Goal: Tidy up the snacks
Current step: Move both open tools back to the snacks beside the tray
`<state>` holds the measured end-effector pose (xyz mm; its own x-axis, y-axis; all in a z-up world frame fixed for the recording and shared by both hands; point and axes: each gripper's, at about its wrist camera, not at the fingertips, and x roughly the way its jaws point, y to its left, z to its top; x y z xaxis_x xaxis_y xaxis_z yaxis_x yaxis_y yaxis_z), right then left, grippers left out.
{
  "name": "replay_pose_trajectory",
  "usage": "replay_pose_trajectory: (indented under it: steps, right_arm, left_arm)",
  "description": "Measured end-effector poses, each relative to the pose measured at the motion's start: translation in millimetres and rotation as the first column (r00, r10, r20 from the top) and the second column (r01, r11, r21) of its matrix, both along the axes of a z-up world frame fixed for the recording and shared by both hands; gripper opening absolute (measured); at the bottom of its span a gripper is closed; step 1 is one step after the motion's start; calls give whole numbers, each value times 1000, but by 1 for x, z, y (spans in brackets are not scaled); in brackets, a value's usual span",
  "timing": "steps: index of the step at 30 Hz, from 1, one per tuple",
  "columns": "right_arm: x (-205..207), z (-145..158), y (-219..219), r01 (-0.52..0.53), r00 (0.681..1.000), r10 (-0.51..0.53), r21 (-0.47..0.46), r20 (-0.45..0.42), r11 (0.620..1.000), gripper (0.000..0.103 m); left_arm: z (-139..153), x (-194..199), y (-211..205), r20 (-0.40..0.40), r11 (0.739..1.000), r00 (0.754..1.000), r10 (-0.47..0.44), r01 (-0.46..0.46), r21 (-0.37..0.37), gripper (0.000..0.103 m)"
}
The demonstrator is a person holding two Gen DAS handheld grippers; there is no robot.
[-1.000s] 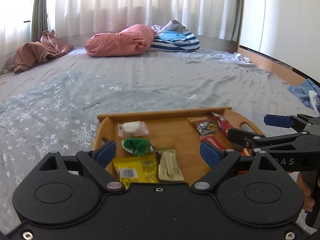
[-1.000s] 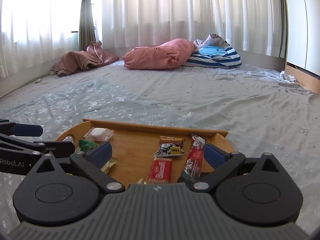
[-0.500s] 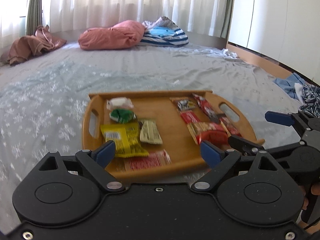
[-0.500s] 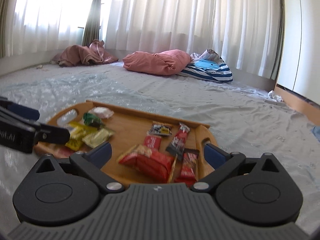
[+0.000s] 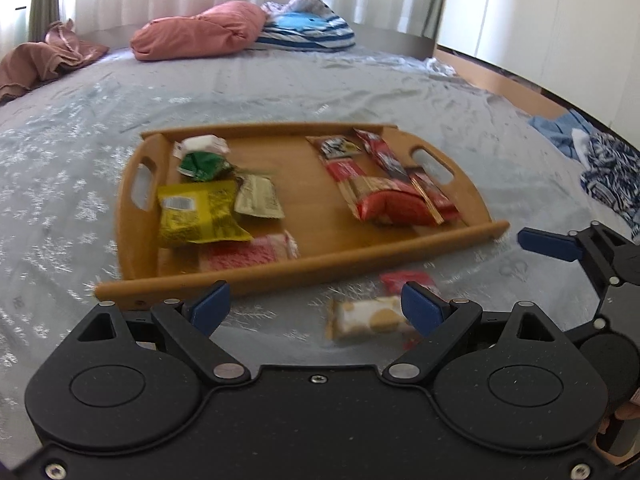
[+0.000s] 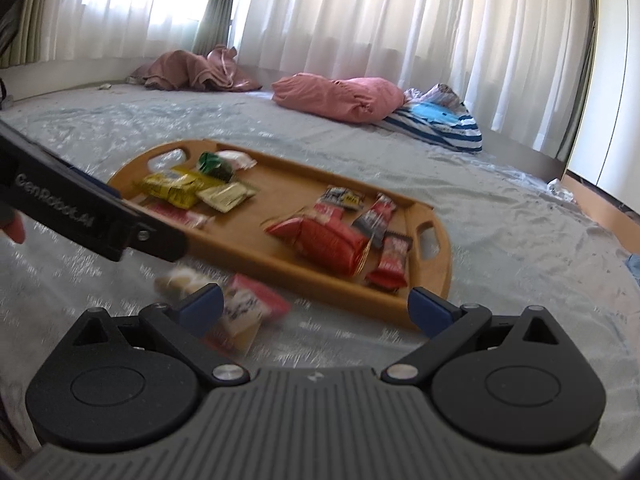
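**Two loose snacks waiting in front of the tray**

A pale biscuit packet (image 5: pixel 370 317) is lying on the grey bedsheet (image 5: pixel 280 88), just outside the near rail of the wooden tray (image 5: pixel 304 268). Its long axis is running crosswise to the left gripper (image 5: pixel 316 306), and it is sitting low and right of centre in that gripper's gap, close to the right-hand pad. A red packet (image 5: pixel 406 280) is lying just beyond it, nearer the tray. Both grippers are standing wide and holding nothing; the right gripper (image 6: pixel 316 306) is looking over the same two packets from the other side, with the red one beside its left pad. Judging by this, the left gripper is the nearer to the biscuit packet.

Inside the tray, the snacks are sitting in two groups: a yellow bag (image 5: pixel 196 214), a green wrapper (image 5: pixel 202 165) and pale sachets on the left; a red bag (image 5: pixel 390 208) and red bars on the right. The middle is staying bare.
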<state>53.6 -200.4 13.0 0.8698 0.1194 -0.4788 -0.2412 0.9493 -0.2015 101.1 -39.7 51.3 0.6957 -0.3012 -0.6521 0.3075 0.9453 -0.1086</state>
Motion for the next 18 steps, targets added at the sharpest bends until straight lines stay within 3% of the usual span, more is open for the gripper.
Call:
replay_pose_trajectory:
  steps: [12, 18]
  right_arm:
    - [-3, -16, 0, -6, 999, 9, 63, -40, 998, 103]
    - [-1, -20, -1, -6, 999, 10, 73, -47, 997, 103]
  left_arm:
    - [-19, 14, -20, -124, 994, 989, -85, 76, -72, 91]
    - [-25, 19, -28, -147, 994, 984, -96, 87, -66, 83]
